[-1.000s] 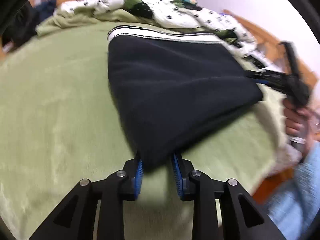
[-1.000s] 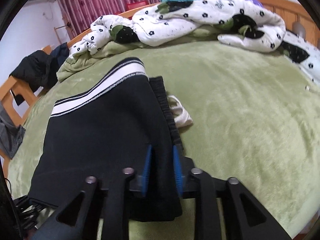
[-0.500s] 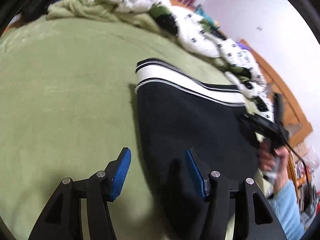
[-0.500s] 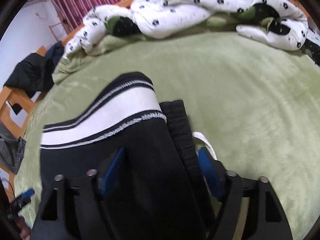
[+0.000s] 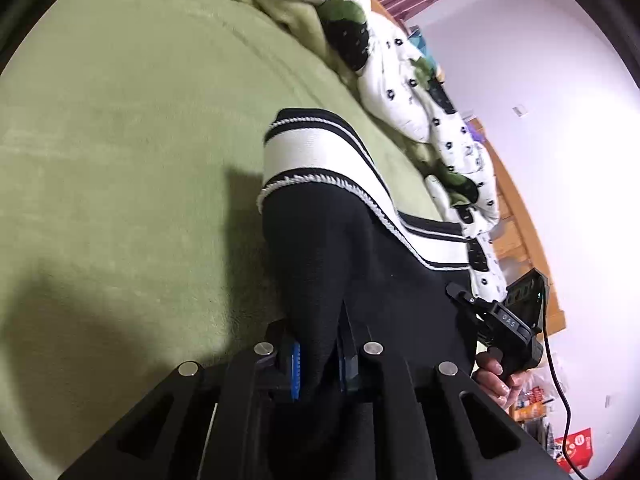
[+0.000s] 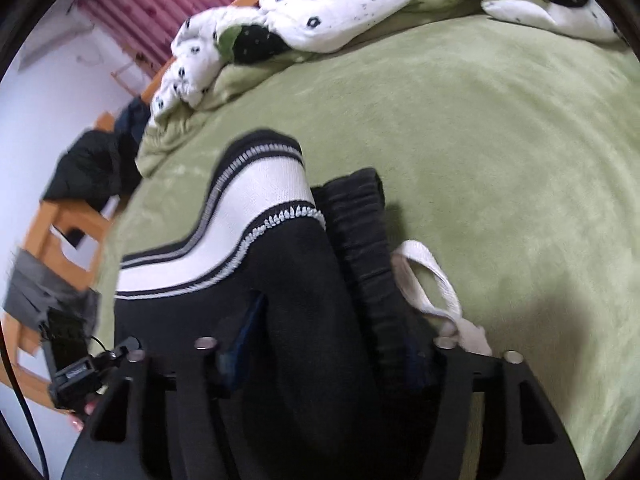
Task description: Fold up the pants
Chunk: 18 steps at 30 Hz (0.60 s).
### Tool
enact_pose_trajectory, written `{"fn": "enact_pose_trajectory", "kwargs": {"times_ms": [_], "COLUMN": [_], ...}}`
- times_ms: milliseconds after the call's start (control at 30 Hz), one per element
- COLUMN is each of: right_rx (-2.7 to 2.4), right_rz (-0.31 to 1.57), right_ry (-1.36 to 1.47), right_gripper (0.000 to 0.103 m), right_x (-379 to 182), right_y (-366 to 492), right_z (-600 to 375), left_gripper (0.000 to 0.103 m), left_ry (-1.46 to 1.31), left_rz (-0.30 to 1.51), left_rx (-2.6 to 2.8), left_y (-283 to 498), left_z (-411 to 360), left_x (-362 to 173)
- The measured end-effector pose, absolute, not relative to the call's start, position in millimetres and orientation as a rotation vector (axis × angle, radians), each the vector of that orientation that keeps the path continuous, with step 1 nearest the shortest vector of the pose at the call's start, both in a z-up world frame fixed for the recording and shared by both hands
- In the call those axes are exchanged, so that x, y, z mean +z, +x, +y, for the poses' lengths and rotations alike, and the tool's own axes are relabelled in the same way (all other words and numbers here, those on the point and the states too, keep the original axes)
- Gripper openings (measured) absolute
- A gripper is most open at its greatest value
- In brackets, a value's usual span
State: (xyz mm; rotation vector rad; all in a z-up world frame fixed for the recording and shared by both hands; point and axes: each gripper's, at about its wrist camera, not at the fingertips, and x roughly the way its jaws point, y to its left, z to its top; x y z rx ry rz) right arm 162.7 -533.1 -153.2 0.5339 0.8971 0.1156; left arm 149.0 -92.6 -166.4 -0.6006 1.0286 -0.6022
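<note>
The black pants (image 5: 360,264), folded, lie on the green bed (image 5: 120,160) straight ahead of both tongs, their white striped band (image 5: 320,160) at the far end. In the right wrist view a ribbed black waistband (image 6: 360,248) runs along the right edge of the fold, with a white drawstring (image 6: 428,276) spilling onto the bed just right of it.

The left tongs (image 5: 318,364) have just closed and are clenched on a pinch of the pants' near corner, cloth bunched between the blue pads. The right tongs (image 6: 324,352) have also just been closing; the near edge of the pants, waistband included, sits between their fingers (image 6: 248,328), which appear to press on it.

Beyond the pants, at the far side of the bed, lies a white spotted quilt (image 6: 320,12). Right of the left tongs, a hand (image 5: 496,376) holds the other tool's black handle.
</note>
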Motion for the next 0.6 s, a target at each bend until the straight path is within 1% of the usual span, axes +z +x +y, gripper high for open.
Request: {"fn": "enact_pose_trajectory", "kwargs": {"times_ms": [67,100,133,267,400,500,533,600], "right_rx": [0.09,0.091,0.122,0.21,0.365,0.387,0.373,0.266], "right_rz": [0.828,0.796,0.772,0.754,0.835,0.86,0.862,0.878], "right_ry": [0.525,0.508,0.514,0.562,0.605,0.526,0.501,0.425], "right_gripper": [0.032,0.03,0.023,0.022,0.022,0.021,0.022,0.025], "right_x": [-131.5,-120.6,-111.2,-97.6,-107.5,-119.2,-125.1,-147.2], "right_y": [146.2,140.1,135.5,136.6,159.4,171.6,175.1,183.2], "right_z": [-514.0,-500.4,-485.5,-424.7,-358.8,-315.7,-310.2,-307.8], "left_gripper": [0.012,0.012,0.012,0.012,0.012,0.014,0.017,0.027], "left_ry": [-0.579,-0.578,-0.579,-0.552,-0.512,-0.414,-0.399,-0.395], "left_rz": [1.011,1.002,0.993,0.912,0.888,0.939,0.97,1.015], "left_rx": [-0.61,-0.615,-0.615,-0.532,-0.393,-0.292,-0.274,-0.241], "left_y": [145.2,142.9,141.5,140.8,145.8,152.4,155.2,157.7], "left_z": [-87.0,-81.3,-72.5,-12.6,63.2,86.3,90.0,93.7], "left_x": [-155.4,-149.4,-142.5,-106.7,-84.7,-98.7,-113.1,-137.9]}}
